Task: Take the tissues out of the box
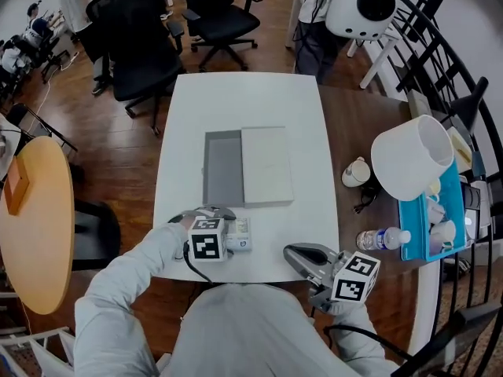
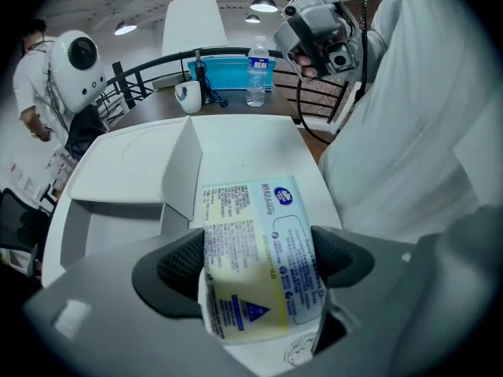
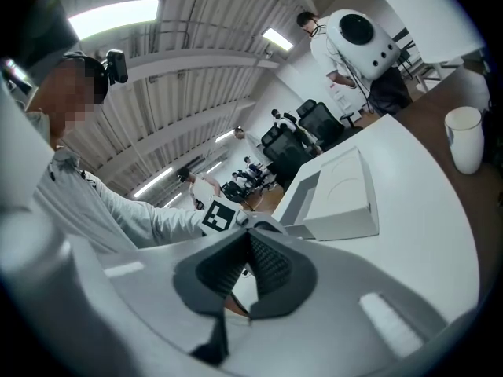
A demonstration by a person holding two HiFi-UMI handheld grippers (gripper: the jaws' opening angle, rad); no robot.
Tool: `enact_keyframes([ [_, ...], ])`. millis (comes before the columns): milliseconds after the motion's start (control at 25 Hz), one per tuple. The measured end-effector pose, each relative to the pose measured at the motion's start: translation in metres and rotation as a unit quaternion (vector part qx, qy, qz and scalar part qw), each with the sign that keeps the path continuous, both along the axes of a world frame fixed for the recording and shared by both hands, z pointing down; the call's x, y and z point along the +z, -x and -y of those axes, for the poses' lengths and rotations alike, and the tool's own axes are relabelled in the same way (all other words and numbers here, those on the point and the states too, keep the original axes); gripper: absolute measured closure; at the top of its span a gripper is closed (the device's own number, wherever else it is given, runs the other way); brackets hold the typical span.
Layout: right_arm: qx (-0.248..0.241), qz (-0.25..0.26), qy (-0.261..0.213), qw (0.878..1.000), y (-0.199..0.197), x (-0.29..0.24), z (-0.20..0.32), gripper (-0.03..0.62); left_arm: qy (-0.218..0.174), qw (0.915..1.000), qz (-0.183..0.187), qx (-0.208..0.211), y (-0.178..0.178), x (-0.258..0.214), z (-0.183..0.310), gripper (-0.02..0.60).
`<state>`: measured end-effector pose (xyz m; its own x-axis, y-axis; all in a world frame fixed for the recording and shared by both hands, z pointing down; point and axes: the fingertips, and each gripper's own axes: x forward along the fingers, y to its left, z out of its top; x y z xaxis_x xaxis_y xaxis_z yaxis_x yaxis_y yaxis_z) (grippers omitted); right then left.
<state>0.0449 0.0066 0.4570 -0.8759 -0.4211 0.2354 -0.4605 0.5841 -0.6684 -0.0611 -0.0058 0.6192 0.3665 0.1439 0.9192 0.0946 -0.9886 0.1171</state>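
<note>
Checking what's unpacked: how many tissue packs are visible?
1: the tissue pack gripped by the left tool, at the near edge of the table. The box looks empty where open; the lid may hide more.

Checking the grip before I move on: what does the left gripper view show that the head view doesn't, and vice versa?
Left gripper view only: the tissue pack pressed between the pads of the left gripper. Head view only: the grey tray's whole inside, nothing in it. Both: white lid, water bottle, right gripper.

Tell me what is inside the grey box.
Nothing shows in the grey box; the tissue pack is in the left gripper. The white lid hides anything beneath it.
</note>
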Motion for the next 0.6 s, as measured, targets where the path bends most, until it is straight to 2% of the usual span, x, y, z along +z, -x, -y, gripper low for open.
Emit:
enact_keyframes([
  [240,-0.005,0.004,-0.003,1.0,0.006,-0.004,0.003,0.591,-0.03,0.9994,-0.017,-0.009,0.013,-0.018,0.001,0.144],
  [360,-0.014,0.005,-0.005,1.0,0.009,-0.004,0.006,0.591,-0.016,0.999,-0.031,-0.03,0.017,-0.021,-0.005,0.14],
  [480,-0.026,0.004,-0.008,1.0,0.018,-0.007,0.007,0.591,-0.024,0.9983,-0.04,-0.035,0.013,-0.019,-0.001,0.133],
  [600,-0.038,0.002,-0.011,0.999,0.026,-0.01,0.007,0.591,-0.027,0.9989,-0.024,-0.031,0.012,-0.021,0.005,0.115],
])
